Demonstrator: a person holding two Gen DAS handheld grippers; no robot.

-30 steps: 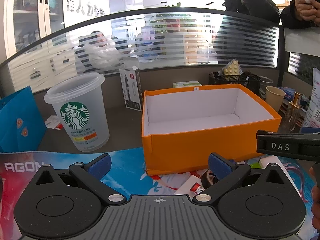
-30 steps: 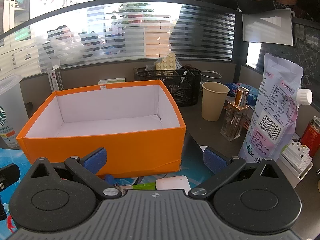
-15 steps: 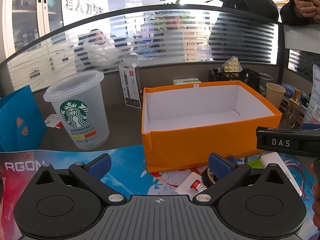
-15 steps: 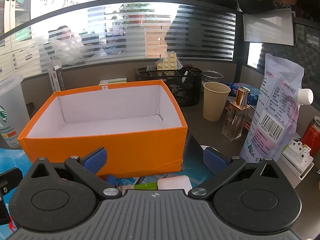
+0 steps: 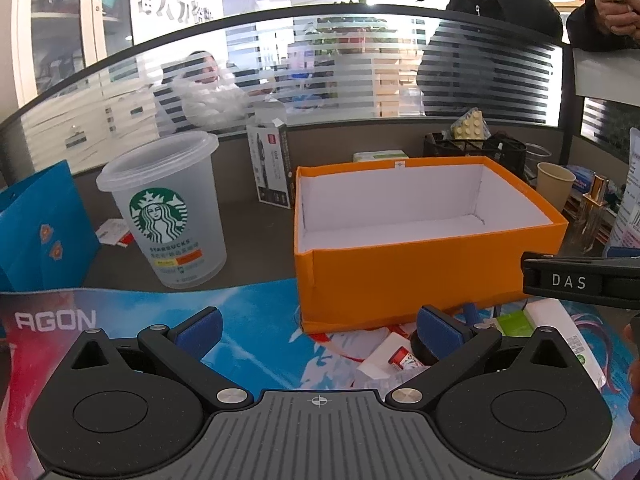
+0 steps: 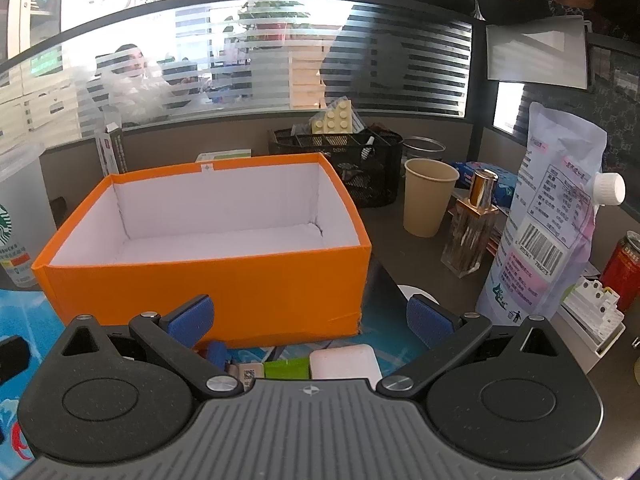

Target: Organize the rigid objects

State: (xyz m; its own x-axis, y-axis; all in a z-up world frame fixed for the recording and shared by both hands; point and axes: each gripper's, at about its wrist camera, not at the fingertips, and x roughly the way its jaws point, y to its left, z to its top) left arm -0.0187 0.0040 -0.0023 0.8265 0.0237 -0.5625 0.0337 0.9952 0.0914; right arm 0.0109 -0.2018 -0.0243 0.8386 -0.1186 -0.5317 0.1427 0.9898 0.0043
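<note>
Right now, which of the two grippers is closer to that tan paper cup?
The right gripper. The paper cup stands just ahead and to its right, past the orange box corner. The left gripper faces the box's left front corner, with the cup far right.

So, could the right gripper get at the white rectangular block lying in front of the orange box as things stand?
Probably yes: the right gripper is open, and the white block lies just below its fingers, in front of the orange box, with nothing over it.
</note>
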